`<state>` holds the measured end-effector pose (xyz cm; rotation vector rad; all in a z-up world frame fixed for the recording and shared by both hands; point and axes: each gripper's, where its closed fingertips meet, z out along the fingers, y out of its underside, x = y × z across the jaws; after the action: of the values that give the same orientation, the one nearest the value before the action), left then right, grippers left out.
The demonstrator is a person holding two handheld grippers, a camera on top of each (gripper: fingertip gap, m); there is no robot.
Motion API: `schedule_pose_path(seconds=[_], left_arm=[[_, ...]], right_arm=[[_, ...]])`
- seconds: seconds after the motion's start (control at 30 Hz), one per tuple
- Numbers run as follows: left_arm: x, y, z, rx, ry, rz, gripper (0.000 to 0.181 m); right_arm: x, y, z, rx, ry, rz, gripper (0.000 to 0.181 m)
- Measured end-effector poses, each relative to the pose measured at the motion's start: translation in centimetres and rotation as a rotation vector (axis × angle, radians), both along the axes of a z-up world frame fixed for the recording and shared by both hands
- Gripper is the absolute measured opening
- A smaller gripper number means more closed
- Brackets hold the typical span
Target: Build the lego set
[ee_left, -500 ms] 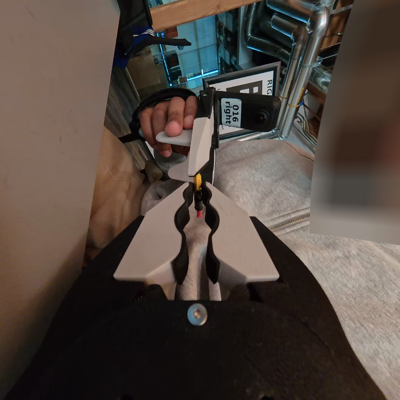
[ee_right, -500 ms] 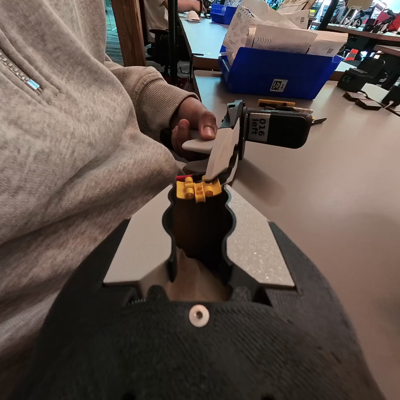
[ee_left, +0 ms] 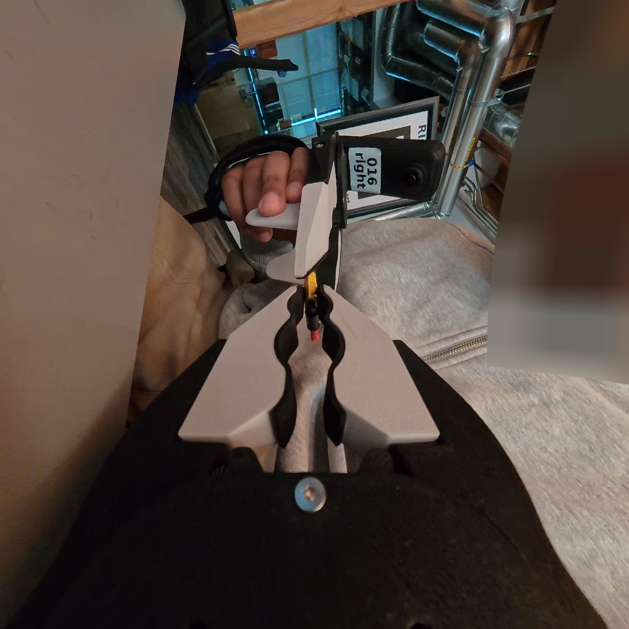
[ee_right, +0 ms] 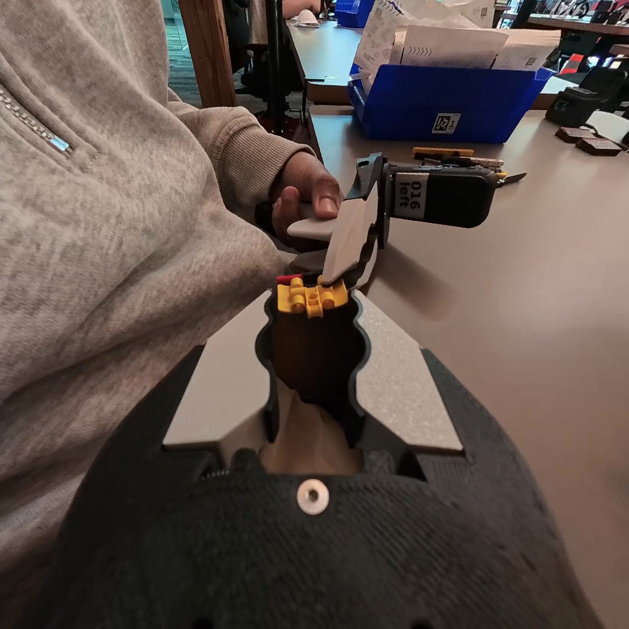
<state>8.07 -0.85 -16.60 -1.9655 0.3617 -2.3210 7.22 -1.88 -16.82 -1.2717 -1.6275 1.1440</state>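
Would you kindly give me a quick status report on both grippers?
Right gripper shut on yellow piece. Left gripper shut on black-and-red pin, at the piece's end. Both held off the table; nothing in the way.

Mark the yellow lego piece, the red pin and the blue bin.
yellow lego piece [ee_right: 311, 299], right wrist view, front face.
red pin [ee_left: 315, 336], left wrist view, its tip.
blue bin [ee_right: 418, 102], right wrist view, front wall.

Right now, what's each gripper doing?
Left gripper: shut on the black and red pin.
Right gripper: shut on the yellow lego piece.
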Motion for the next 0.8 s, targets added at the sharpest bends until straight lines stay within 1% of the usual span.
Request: schedule_pose_path(seconds=[0.03, 0.2, 0.27, 0.3, 0.33, 0.37, 0.5, 0.6, 0.73, 0.8], left_arm=[[0.0, 0.0, 0.0, 0.001, 0.001, 0.003, 0.006], [0.0, 0.2, 0.0, 0.008, -0.004, 0.015, 0.005], [0.0, 0.8, 0.0, 0.02, 0.006, 0.055, 0.006], [-0.1, 1.2, 0.3, 0.028, 0.0, 0.08, 0.015], [-0.4, 1.4, 0.7, 0.033, -0.019, 0.095, 0.03], [-0.8, 1.8, 1.0, 0.04, -0.031, 0.117, 0.037], [-2.6, 3.9, 1.8, 0.095, -0.046, 0.257, 0.037], [-3.1, 4.1, 3.0, 0.181, -0.073, 0.3, 0.037], [-3.2, 4.9, 2.8, 0.296, 0.008, 0.378, 0.037], [-3.5, 5.6, 2.7, 0.347, 0.054, 0.434, 0.038]], right_arm=[[0.0, 0.0, 0.0, 0.003, -0.002, -0.002, 0.04], [0.0, 0.1, 0.0, -0.002, 0.0, -0.008, 0.04], [0.0, 0.4, -0.1, -0.006, -0.001, -0.021, 0.04], [0.0, 0.5, -0.1, -0.011, 0.001, -0.025, 0.04], [0.0, 0.6, -0.1, -0.019, 0.004, -0.029, 0.04], [0.0, 0.8, 0.0, -0.024, 0.008, -0.034, 0.04], [0.2, 1.6, 0.0, -0.041, 0.012, -0.068, 0.04], [0.3, 2.3, -0.1, -0.047, 0.011, -0.096, 0.041], [0.4, 3.2, -0.5, -0.047, 0.002, -0.135, 0.041], [0.5, 4.3, -1.0, -0.037, -0.02, -0.179, 0.041]])
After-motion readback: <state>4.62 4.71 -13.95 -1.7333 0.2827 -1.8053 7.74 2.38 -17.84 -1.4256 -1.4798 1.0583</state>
